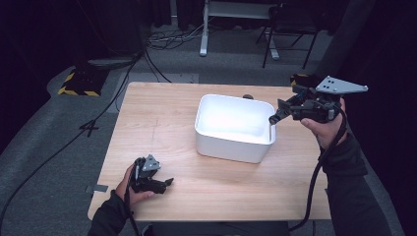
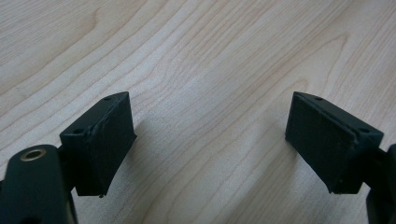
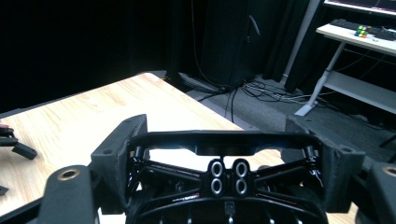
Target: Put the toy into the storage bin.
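Right gripper [image 1: 275, 117] is up in the air at the right rim of the white bin [image 1: 231, 147], tips pointing left over the rim. In the right gripper view its jaws [image 3: 224, 140] stand wide and pinch a black frame part [image 3: 229, 179] across its width. Part looks like rigid black plastic: a straight top bar running jaw to jaw, thin crossed struts below, four small silver-ringed holes in the middle, glossy in places. In the high view it is too dark and small to pick out against the gripper. Left gripper [image 1: 167, 183] rests on the worktop [image 1: 162, 128] at the near left, well apart from the bin; left gripper view shows its jaws [image 2: 210, 140] spread with bare wood between the pads, holding nothing. Bin interior reads bright white, no item made out inside. A small dark thing [image 1: 248, 96] sits just behind the bin's far rim, can't tell what. Progress, my read: part is gripped and brought to the bin, so pickup is done; lowering it in and letting go is left. Left hand looks idle.
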`<state>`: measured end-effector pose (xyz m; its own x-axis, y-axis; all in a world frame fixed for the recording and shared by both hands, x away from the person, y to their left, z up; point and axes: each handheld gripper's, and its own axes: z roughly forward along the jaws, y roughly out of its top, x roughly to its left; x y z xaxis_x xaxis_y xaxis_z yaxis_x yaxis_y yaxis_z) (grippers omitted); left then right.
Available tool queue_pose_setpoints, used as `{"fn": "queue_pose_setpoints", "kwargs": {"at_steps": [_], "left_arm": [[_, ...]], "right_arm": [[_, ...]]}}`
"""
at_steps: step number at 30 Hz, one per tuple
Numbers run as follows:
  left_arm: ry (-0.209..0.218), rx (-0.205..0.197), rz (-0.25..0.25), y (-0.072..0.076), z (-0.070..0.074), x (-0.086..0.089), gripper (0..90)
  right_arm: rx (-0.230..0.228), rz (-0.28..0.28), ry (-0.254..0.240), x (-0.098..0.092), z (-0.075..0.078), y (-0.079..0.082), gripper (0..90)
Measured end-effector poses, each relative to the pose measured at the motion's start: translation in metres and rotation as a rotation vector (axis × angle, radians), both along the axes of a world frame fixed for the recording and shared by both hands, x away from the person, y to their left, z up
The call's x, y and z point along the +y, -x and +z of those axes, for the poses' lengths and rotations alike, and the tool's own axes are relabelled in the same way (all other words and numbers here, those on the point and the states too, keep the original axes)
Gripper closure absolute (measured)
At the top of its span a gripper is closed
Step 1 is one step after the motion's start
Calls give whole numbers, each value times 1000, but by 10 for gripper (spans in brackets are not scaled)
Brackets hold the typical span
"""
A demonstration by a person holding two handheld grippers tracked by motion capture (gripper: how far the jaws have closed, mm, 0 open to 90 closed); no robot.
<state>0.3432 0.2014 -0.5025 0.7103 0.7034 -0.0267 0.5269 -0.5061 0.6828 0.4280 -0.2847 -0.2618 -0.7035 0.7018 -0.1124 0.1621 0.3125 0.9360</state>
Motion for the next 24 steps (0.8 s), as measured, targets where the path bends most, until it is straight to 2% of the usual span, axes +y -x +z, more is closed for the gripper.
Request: {"fn": "queue_pose_setpoints", "kwargs": {"at_steps": [11,20,24], "left_arm": [[1,1,-1,0,0,0,157],[0,-1,0,0,0,0,157],[0,-1,0,0,0,0,157]], "right_arm": [[19,47,-3,9,-8,-8,243],[41,79,24,21,-23,-17,243],[49,111,11,23,-31,-20,243]]}}
